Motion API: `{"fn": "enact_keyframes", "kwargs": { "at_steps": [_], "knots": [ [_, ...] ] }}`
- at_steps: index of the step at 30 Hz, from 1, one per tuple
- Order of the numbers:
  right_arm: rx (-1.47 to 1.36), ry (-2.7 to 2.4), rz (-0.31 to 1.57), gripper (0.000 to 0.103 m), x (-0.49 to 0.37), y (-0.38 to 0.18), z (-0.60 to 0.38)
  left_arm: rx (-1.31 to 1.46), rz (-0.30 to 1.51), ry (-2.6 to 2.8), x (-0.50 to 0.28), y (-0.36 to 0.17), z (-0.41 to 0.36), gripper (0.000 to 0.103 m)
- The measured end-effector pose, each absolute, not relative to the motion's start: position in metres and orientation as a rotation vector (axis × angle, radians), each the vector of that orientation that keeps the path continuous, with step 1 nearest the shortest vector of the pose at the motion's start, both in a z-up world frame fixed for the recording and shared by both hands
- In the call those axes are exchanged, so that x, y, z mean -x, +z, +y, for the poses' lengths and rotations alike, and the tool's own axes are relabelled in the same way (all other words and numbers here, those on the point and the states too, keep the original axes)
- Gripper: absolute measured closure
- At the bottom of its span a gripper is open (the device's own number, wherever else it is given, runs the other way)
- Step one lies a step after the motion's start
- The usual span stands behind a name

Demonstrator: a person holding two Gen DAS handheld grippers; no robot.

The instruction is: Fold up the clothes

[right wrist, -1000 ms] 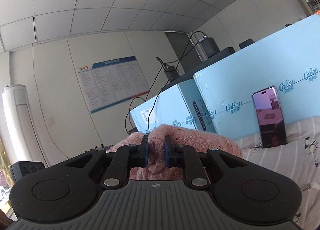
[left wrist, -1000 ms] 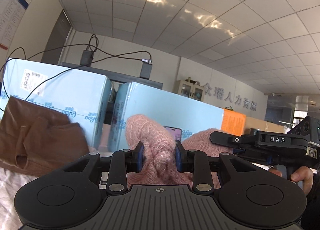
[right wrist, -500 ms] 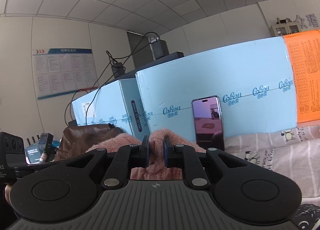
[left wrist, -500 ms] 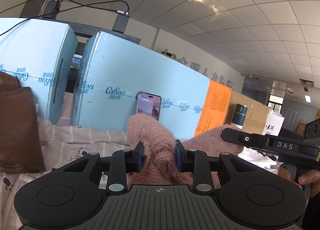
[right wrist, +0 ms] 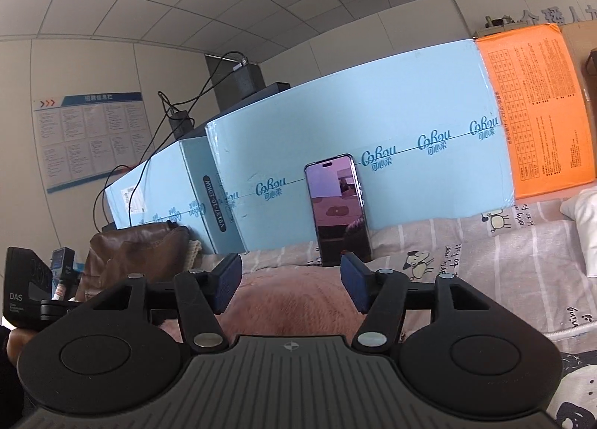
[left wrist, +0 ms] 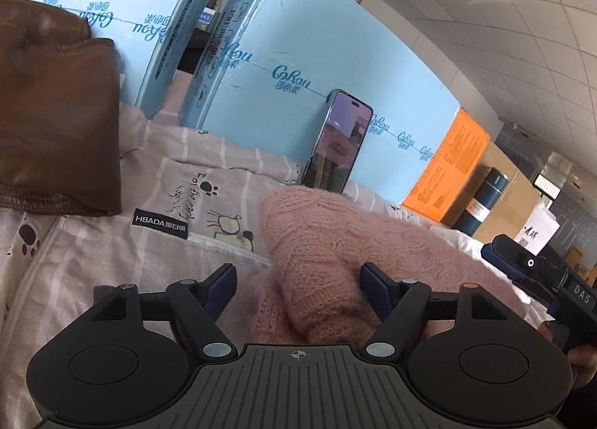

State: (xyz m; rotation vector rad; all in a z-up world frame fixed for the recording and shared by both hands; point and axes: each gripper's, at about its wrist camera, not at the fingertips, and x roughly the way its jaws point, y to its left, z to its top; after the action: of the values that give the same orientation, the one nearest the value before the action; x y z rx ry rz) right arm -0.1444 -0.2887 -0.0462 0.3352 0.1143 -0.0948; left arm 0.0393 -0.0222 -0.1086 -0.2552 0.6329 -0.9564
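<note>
Both tools have released. Left wrist: left tool [left wrist: 296, 279] is gaping apart around the fuzzy pink knitted sweater [left wrist: 335, 242], lying on the striped cartoon-print bedsheet [left wrist: 112, 242], black smartphone [left wrist: 337, 141] at one o'clock. Right wrist: right tool [right wrist: 290, 279] is spreading apart above it.

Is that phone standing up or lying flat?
Standing up: the phone leans upright against the blue box, its base on the bedsheet.

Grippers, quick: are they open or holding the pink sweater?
Left gripper: open, jaws spread around the pink sweater, not clamping.
Right gripper: open, over the sweater, holding nothing.
</note>
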Motion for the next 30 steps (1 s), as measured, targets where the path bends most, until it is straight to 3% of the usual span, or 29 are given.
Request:
{"fn": "enact_keyframes", "kwargs": {
  "at_steps": [5, 15, 18, 26, 30],
  "knots": [
    [-0.253, -0.029, 0.150, 0.035, 0.136, -0.038, -0.267, 0.379, 0.636, -0.904, -0.050, -0.105, -0.003, 0.016],
    [-0.065, 0.305, 0.385, 0.028, 0.077, -0.039, -0.186, 0.453, 0.656, -0.763, -0.065, -0.105, 0.019, 0.015],
    [0.027, 0.299, 0.430, 0.021, 0.059, -0.050, -0.166, 0.470, 0.666, -0.757, -0.068, -0.106, 0.023, 0.015],
    [0.028, 0.197, 0.445, 0.021, 0.044, -0.063, -0.174, 0.477, 0.703, -0.787, -0.069, -0.110, 0.020, 0.015],
    [0.111, 0.061, 0.434, 0.028, 0.043, -0.067, -0.173, 0.457, 0.725, -0.819, -0.068, -0.113, 0.015, 0.015]
  ]
}}
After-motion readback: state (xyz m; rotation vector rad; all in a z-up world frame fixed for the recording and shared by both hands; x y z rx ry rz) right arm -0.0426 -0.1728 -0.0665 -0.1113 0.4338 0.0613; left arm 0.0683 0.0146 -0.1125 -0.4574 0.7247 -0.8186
